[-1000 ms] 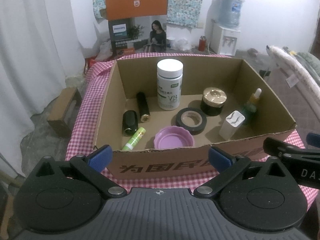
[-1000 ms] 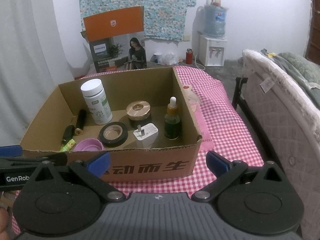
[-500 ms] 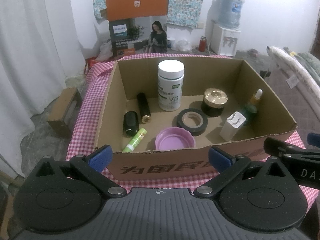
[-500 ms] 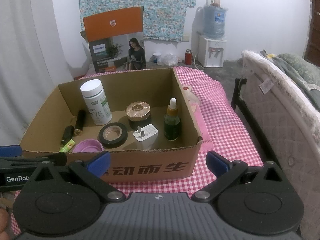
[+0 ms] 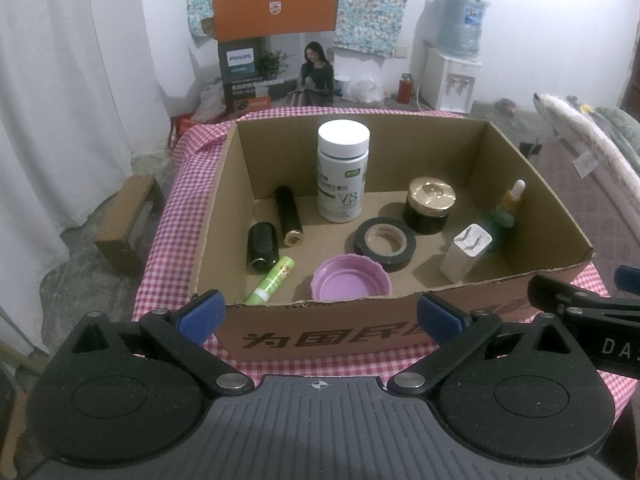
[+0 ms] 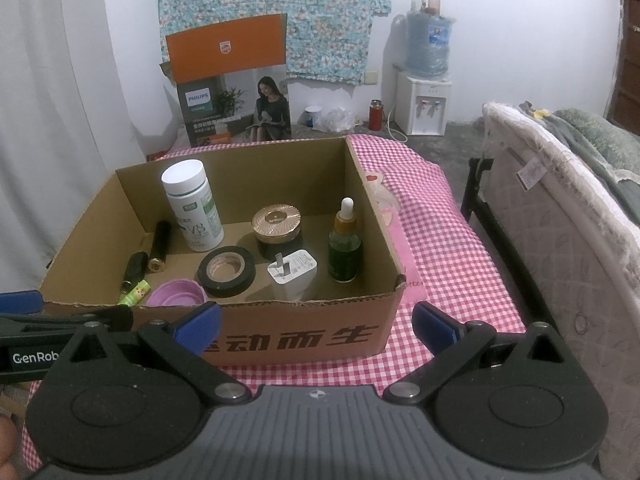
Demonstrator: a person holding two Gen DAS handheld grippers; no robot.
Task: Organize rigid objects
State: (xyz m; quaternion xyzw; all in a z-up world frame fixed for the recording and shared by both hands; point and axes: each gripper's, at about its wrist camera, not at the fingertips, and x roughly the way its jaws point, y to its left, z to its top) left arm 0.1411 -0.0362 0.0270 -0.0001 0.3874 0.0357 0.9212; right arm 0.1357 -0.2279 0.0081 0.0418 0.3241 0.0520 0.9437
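Note:
An open cardboard box point(image 5: 360, 328) point(image 6: 304, 336) stands on a pink checked tablecloth point(image 6: 436, 240). Inside are a white pill bottle point(image 5: 343, 172) point(image 6: 193, 204), a black tape roll point(image 5: 385, 244) point(image 6: 226, 271), a gold-lidded black jar point(image 5: 429, 205) point(image 6: 277, 231), a white plug adapter point(image 5: 466, 252) point(image 6: 293, 274), a green dropper bottle point(image 5: 507, 212) point(image 6: 344, 245), a purple lid point(image 5: 351, 282) point(image 6: 176, 293), a green lip balm point(image 5: 270, 281) and two black tubes point(image 5: 288, 222). My left gripper point(image 5: 318, 314) and right gripper point(image 6: 316, 326) are both open and empty, in front of the box's near wall.
A Philips carton point(image 5: 276, 48) stands behind the table. A water dispenser point(image 6: 425, 80) is at the back right. A mattress point(image 6: 560, 208) lies right of the table. A small brown box point(image 5: 128, 224) sits on the floor at the left.
Both views have shifted only slightly; the box and its contents have not moved.

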